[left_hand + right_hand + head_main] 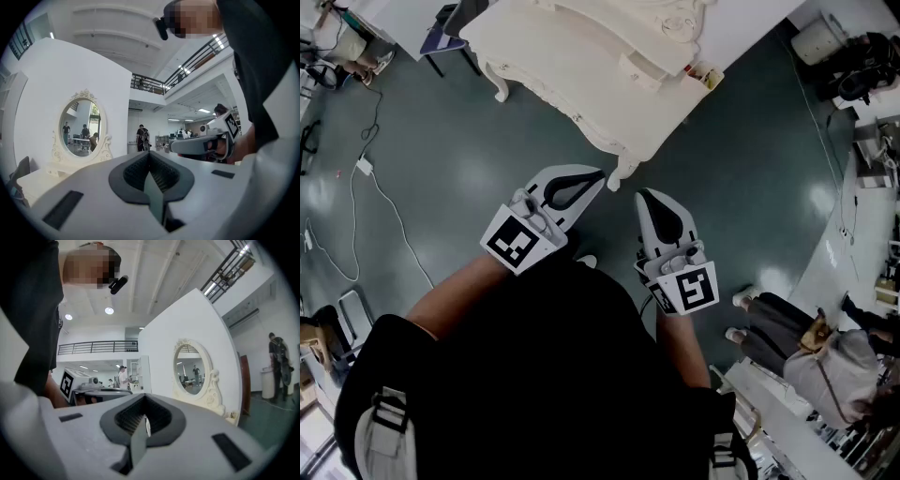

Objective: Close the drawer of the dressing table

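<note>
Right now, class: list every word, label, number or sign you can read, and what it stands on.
None can be read.
The left gripper and right gripper bear only black-and-white square patterns, no letters.
Small reddish item at the edge of the dressing table: too small to read.

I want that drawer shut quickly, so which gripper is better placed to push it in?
Right, probably. The drawer juts from the table's far right end, nearer the right gripper than the left gripper; both are shut and empty.
</note>
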Demonstrator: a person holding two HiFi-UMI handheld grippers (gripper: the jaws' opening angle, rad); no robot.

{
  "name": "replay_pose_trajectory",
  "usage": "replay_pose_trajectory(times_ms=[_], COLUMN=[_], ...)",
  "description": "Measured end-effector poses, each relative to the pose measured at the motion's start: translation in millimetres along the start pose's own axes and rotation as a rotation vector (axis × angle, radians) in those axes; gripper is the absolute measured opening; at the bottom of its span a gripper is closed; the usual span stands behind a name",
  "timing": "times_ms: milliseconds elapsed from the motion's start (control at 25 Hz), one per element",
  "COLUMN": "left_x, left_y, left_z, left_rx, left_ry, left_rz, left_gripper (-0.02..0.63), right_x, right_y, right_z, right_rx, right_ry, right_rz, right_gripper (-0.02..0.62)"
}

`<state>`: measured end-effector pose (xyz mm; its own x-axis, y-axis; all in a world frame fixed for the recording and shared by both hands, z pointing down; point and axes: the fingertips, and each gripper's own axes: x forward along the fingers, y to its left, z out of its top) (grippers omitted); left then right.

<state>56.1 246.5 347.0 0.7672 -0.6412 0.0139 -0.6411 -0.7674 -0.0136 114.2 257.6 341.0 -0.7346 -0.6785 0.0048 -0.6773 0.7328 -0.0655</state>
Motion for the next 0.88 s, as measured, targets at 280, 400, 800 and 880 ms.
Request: replay_pose_trajectory(times_ms=[280,400,800,880], left_x=[-18,-25,-54,-59], left_y=[-25,-34,-33,-25], left_z=[-2,-7,-5,-3], left_rx=[0.005,-0.013,0.007,0.015], left_ry=[0.012,0.029,0.053,0.049], left_rz=[0.021,0.022,0.051,0.040], left_gripper=[-0.009,-0.009,-0.009,-0.009], right_x=[-22,-29,-19,-10], right_y=[14,23,47,52], right_z=[-7,-12,-18,-15], right_rx=[0.014,-0.001,0.025,0.028], right_ry=[0.010,0.022,0.020,0.019], right_rz=[0.001,0.007,0.019,0.012], right_gripper=[0.002,0.002,0.002,0.002])
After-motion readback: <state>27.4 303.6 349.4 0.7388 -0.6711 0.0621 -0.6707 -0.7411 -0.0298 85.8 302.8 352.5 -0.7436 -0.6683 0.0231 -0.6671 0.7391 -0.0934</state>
